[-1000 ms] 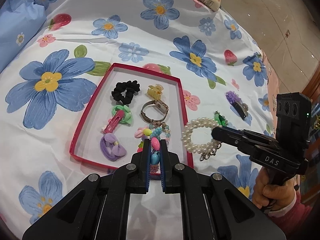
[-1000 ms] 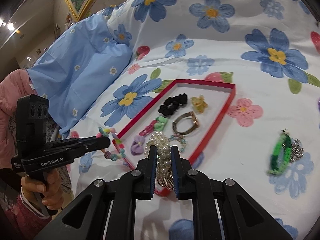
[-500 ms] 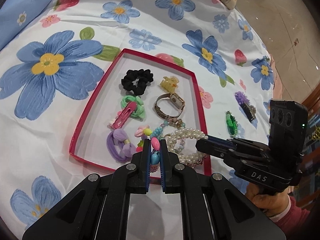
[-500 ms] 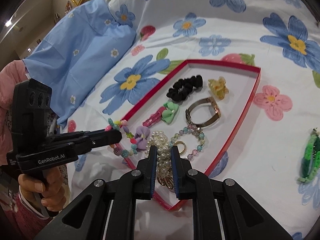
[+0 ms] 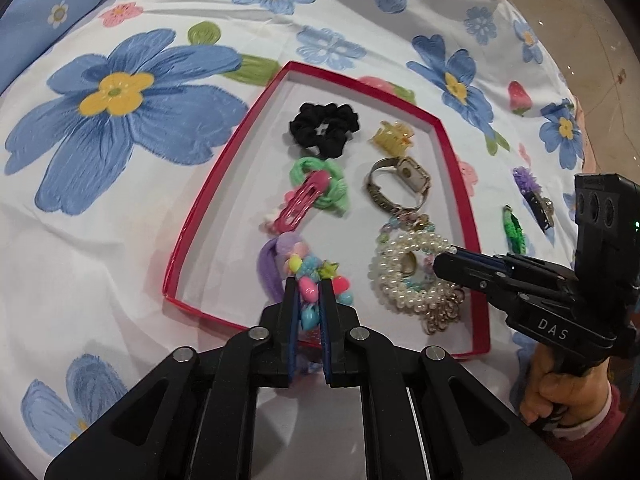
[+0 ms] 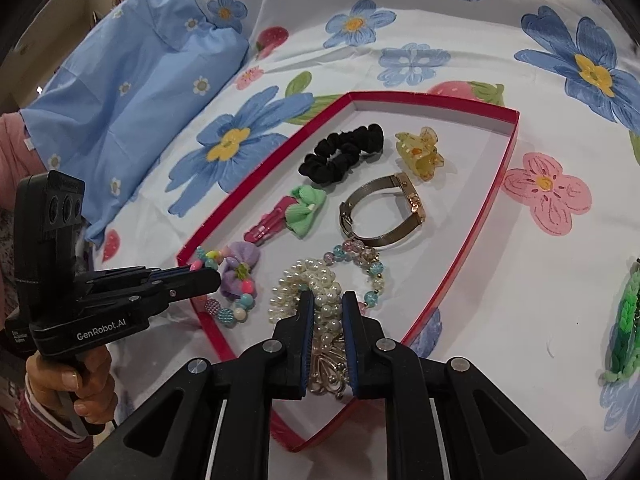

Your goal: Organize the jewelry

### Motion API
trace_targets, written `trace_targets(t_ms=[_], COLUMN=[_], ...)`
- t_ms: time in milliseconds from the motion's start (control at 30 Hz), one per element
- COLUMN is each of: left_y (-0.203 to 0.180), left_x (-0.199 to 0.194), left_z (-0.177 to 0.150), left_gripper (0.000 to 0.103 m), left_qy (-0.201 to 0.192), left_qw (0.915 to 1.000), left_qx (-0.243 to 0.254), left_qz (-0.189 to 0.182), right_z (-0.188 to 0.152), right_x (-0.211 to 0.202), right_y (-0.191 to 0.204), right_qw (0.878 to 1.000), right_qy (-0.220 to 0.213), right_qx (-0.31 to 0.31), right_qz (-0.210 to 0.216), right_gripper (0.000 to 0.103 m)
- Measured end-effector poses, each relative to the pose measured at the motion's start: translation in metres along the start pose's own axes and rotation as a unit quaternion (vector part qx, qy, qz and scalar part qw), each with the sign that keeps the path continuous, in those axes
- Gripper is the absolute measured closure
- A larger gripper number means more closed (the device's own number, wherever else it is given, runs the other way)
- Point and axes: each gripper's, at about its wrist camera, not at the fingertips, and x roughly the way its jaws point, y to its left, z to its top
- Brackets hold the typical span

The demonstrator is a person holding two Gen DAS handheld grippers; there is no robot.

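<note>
Placing step, both pieces over the red tray point(image 5: 224, 172): left gripper point(image 5: 308, 304) fingers clamped on the colourful bead bracelet point(image 5: 310, 280), which sits between them and spills ahead onto the purple bow tie point(image 5: 269, 268). Right gripper point(image 6: 326, 316) fingers clamped on the pearl bracelet point(image 6: 310, 284), beads fanning just ahead of the tips, on or just above the tray floor. Next move likely calls for parting each pair and backing off without snagging beads.
</note>
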Motion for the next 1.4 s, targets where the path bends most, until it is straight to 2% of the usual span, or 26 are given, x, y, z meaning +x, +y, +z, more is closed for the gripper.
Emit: trace_targets(t_ms=[167,467,800,833,1000,1100,1200,1400], left_y=[0.001,-0.003,-0.006,-0.007,-0.008,-0.008,-0.008,-0.007], left_x=[0.0,-0.001,-0.009,-0.01,-0.019,-0.027,-0.033,-0.047], left_z=[0.0,0.0,-0.001,-0.001,-0.002,-0.004,-0.006,-0.016], left_gripper=[0.096,0.078,0.066,0.064,0.041,0.037,0.035,0.025], left_qy=[0.0,-0.002,-0.008,-0.009,-0.02,-0.029,-0.034,-0.056], left_qw=[1.0,0.9998,0.9996,0.9996,0.9994,0.9991,0.9989,0.9971], left_qx=[0.0,0.0,-0.001,0.0,-0.008,-0.016,-0.021,-0.048], left_qz=[0.01,0.021,0.027,0.028,0.027,0.026,0.024,0.02], right_z=[-0.001,-0.001,-0.002,-0.002,-0.001,-0.001,-0.002,-0.007], right_x=[0.003,0.003,-0.002,-0.003,-0.014,-0.025,-0.036,-0.051], right_y=[0.003,0.002,0.001,0.001,0.001,0.0,-0.003,-0.011], right_qw=[1.0,1.0,1.0,1.0,1.0,0.999,0.998,0.995], right_qy=[0.0,0.004,0.0,-0.002,-0.017,-0.033,-0.053,-0.077], right_qx=[-0.015,-0.017,-0.008,-0.007,0.002,0.009,0.022,0.048], right_qz=[-0.016,-0.015,-0.002,-0.001,0.005,0.01,0.017,0.031], right_gripper=[0.089,0.085,0.084,0.083,0.073,0.07,0.053,0.053])
